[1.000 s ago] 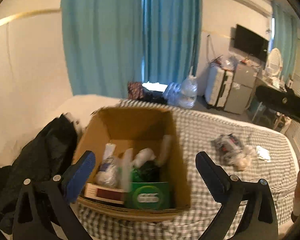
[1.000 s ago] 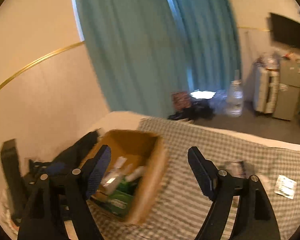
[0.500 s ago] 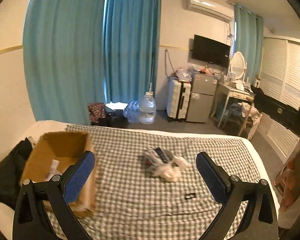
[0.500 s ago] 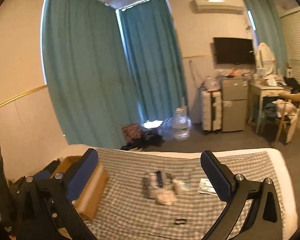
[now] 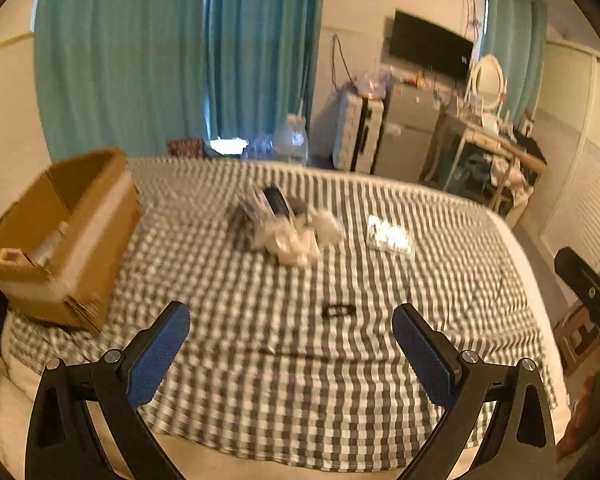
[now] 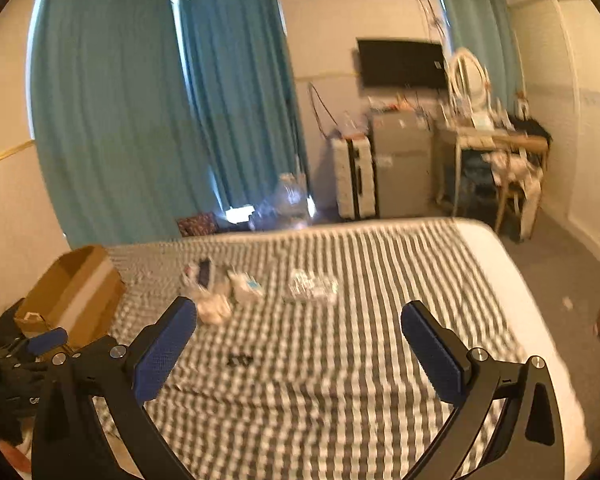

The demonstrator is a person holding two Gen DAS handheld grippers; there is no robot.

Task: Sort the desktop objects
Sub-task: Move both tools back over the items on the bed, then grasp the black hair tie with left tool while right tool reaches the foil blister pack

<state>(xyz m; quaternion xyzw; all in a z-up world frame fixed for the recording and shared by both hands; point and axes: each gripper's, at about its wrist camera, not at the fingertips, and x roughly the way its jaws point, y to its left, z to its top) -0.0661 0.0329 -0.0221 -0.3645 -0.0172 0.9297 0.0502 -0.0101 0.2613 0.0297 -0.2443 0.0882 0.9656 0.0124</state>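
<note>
— Since a second ago we have both swung away from the open brown cardboard box (image 5: 66,232), which filled our left view then; now it sits at the far left of the grey-and-white checked bedspread (image 5: 260,380).

— Where do our jaws stand?

— On our left gripper (image 5: 291,342) they are wide and empty. On our right gripper (image 6: 299,338) they are fully apart too, nothing between them.

— And what is left to sort, left to right?

— One box, already holding a few items. Then one loose heap of crumpled white wrappers with a dark flat gadget (image 5: 284,226) on top; we cannot count its parts through the blur. To its right lies one flat clear-plastic packet (image 5: 388,236), apart from the heap. Nearer to us, alone, is one small black clip-like thing (image 5: 338,311).

— Which of those does the coming move turn on?

— We judge it is the small black thing: it lies straight ahead of both pairs of jaws and lowest in both views. In the left view it sits right of centre between the jaws, in the right view (image 6: 239,360) left of centre, so it lies between our two hands. Its long axis runs across us, left to right.

— Which hand is nearer?

— We cannot tell; both look about equally near.
</note>
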